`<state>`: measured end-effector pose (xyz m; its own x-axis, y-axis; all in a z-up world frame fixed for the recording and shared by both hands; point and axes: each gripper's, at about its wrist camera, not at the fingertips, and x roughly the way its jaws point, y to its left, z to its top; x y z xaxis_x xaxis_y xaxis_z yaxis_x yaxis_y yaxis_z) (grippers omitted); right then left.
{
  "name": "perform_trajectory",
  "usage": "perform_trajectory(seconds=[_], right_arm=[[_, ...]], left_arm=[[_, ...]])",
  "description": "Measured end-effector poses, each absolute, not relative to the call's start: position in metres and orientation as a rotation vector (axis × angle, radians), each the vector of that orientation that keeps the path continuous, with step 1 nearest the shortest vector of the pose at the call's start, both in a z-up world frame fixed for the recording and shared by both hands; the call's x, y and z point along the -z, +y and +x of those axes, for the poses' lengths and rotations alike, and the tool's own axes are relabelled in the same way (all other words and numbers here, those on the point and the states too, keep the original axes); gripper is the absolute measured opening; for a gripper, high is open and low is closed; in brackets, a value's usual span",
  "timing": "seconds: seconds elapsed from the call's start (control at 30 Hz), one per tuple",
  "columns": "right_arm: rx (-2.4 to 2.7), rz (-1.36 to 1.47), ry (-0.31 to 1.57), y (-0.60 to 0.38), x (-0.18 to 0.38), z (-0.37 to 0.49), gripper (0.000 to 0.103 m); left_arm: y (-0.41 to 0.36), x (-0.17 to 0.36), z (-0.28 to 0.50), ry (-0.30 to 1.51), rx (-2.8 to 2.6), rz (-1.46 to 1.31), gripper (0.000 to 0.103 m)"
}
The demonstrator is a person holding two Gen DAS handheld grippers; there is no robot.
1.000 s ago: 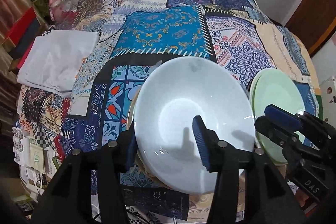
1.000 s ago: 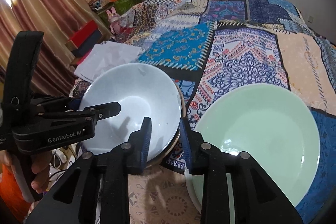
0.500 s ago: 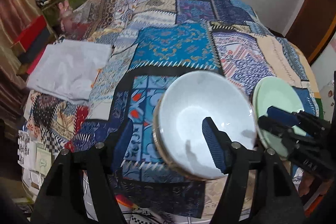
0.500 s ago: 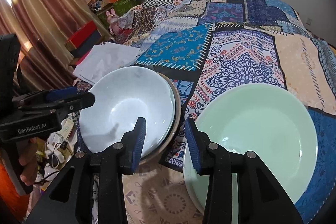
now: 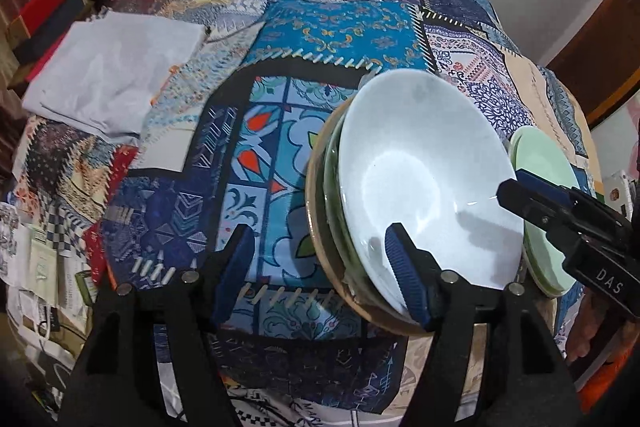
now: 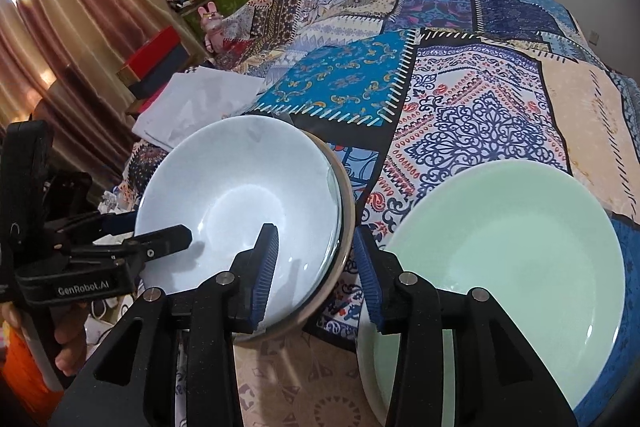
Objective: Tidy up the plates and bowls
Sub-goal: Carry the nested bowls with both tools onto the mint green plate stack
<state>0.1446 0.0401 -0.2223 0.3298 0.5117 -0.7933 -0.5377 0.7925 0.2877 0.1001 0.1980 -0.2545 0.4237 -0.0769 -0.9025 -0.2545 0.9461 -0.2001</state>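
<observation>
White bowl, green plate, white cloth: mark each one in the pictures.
white bowl [image 5: 416,183], left wrist view, inner bottom of the bowl.
green plate [image 6: 508,263], right wrist view, middle of its top face.
white cloth [image 5: 112,67], left wrist view, middle of the cloth.

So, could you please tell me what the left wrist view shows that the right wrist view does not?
Only the left wrist view shows the side of the bowl stack, with a green rim under the white bowl, and the open left gripper. Only the right wrist view shows the whole pale green plate, the curtains and the open right gripper. Both show the white bowl, the patchwork cloth and the white folded cloth.
</observation>
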Motion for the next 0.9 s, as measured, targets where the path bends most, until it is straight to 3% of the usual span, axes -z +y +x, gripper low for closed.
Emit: perform_trajectory(seconds=[0.43,0.63,0.9], right_arm=[[-0.710,-0.070,1.121,0.062,0.250,0.153,0.040],[-0.706,-0.083,1.100,0.062,0.249,0.152,0.037],[-0.688,-0.046,1.101,0.058,0.248,0.154,0.028]], left_arm=[[0.206,0.274,0.104,1.139,-0.037,-0.436,0.057],[0.201,0.272,0.108,1.127,-0.001,-0.453,0.036],[0.195,0.267,0.109,1.115,-0.037,-0.419,0.036]])
